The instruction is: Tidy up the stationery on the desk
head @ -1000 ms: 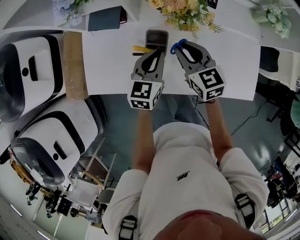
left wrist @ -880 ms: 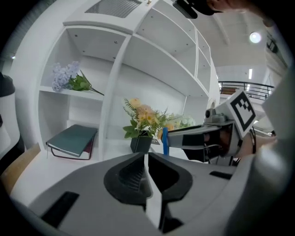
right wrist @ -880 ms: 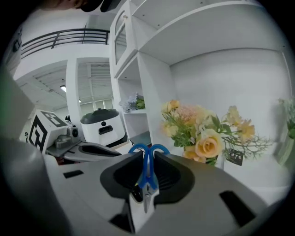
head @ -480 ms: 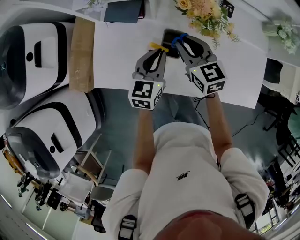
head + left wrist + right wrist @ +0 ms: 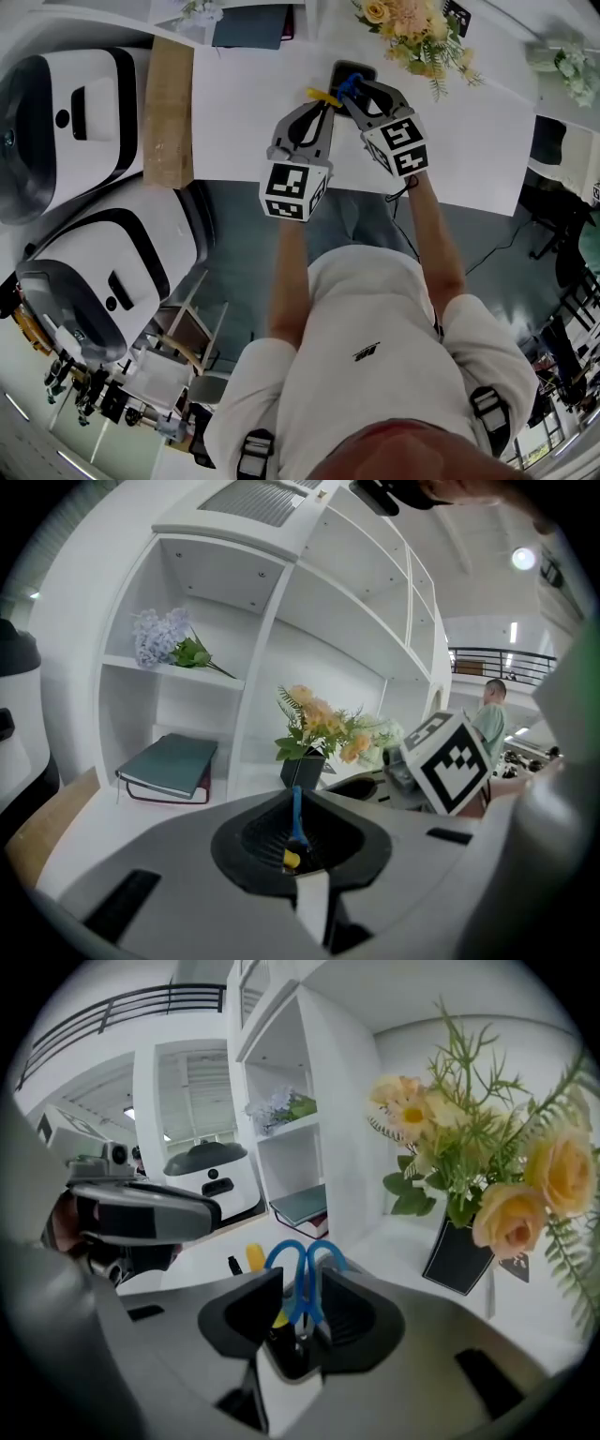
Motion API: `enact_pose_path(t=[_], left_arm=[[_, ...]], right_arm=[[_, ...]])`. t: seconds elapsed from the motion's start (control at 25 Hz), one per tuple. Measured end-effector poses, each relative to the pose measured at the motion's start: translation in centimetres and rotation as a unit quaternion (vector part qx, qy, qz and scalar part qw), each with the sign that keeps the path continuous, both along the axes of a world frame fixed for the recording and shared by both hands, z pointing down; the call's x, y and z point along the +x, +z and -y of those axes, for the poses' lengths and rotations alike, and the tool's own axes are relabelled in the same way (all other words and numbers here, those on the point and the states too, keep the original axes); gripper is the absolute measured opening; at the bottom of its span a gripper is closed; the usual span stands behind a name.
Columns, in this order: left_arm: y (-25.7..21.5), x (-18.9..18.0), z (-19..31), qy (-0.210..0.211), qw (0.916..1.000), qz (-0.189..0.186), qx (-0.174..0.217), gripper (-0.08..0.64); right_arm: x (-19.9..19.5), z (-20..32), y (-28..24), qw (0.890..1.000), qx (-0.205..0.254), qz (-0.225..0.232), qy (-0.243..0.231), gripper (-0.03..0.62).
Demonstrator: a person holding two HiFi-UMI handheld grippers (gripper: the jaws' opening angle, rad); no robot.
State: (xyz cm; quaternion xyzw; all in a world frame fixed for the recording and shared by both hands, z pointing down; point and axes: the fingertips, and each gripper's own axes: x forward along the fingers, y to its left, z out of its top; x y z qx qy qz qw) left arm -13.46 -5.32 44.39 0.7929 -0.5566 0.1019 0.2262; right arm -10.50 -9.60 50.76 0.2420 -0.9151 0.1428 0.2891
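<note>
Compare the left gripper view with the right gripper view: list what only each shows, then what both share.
Only the left gripper view: the left gripper shut on a thin blue and yellow item, a marker cube, a distant person. Only the right gripper view: the right gripper shut on blue scissors, and the left gripper seen from outside. Both: the green notebook, the purple flowers, the bouquet.

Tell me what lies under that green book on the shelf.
Under the green book lies a dark red book or folder. Only its edge peeks out along the front and the right end. The rest is covered, so its cover cannot be seen.
</note>
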Motion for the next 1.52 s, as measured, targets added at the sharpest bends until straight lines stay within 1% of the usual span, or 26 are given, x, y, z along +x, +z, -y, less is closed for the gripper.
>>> enact_pose_path(t=[0.08,0.2,0.48,0.64,1.04,1.2,1.52], left_arm=[[-0.1,0.0,0.0,0.002,1.0,0.001,0.001,0.0],[-0.5,-0.1,0.0,0.006,1.0,0.002,0.003,0.0],[-2.1,-0.2,0.0,0.03,0.9994,0.007,0.013,0.0],[-3.0,0.0,-0.1,0.051,0.9985,0.008,0.018,0.0],[-4.7,0.7,-1.0,0.107,0.9939,0.007,0.025,0.0],[-5.0,0.7,-1.7,0.119,0.9926,0.007,0.023,0.0],[-5.5,0.4,-3.3,0.13,0.9912,0.002,0.023,0.0]], right_arm=[[0.1,-0.2,0.3,1.0,-0.002,-0.004,0.0,0.115],[0.6,-0.3,-0.4,1.0,0.005,-0.002,0.011,0.086],[2.3,-0.8,-4.9,0.998,0.036,0.021,0.047,0.024],[3.1,-1.7,-7.1,0.996,0.055,0.022,0.06,0.003],[4.5,-3.7,-9.9,0.991,0.06,0.028,0.112,0.002],[4.5,-4.4,-10.4,0.99,0.06,0.029,0.124,0.002],[4.3,-6.2,-10.8,0.989,0.057,0.029,0.135,0.0]])
